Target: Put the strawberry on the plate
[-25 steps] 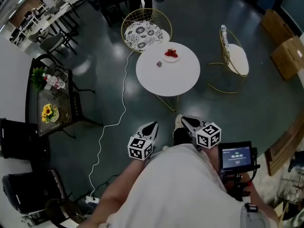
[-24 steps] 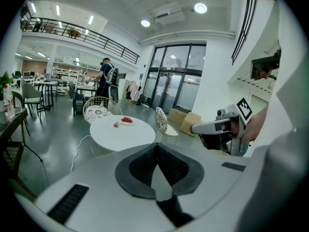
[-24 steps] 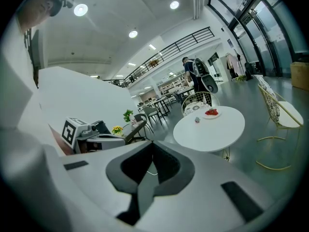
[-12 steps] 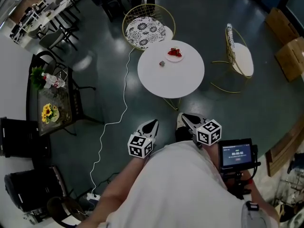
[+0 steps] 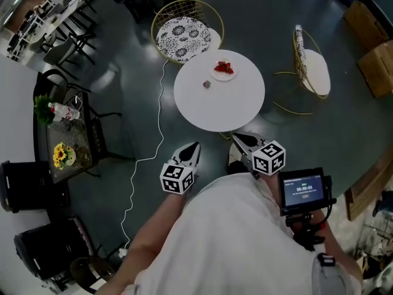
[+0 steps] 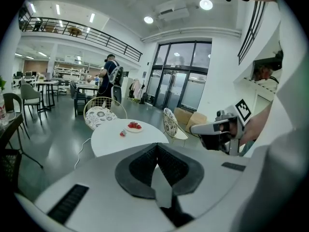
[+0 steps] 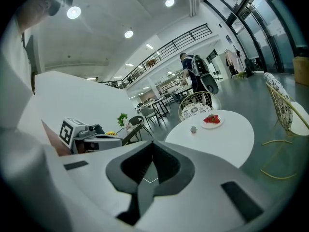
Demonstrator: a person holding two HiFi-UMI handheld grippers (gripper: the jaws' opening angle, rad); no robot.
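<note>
On table (image 5: pixel 227 103): one plate (image 5: pixel 217 75) carrying strawberries (image 5: pixel 223 67), one small item (image 5: pixel 207 84) lying beside; left gripper (image 5: pixel 196 145), right gripper (image 5: pixel 236 138) hovering nearby, jaws pressed together.

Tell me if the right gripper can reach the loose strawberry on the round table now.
Probably not yet. The right gripper hangs just short of the round table, and the loose strawberry lies farther in, beside the plate. Nothing blocks the way.

Left gripper (image 5: pixel 194 146) and right gripper (image 5: pixel 237 138) are held closed near a table (image 5: pixel 219 109); strawberries (image 5: pixel 223 67) are seen on a plate (image 5: pixel 215 75).
</note>
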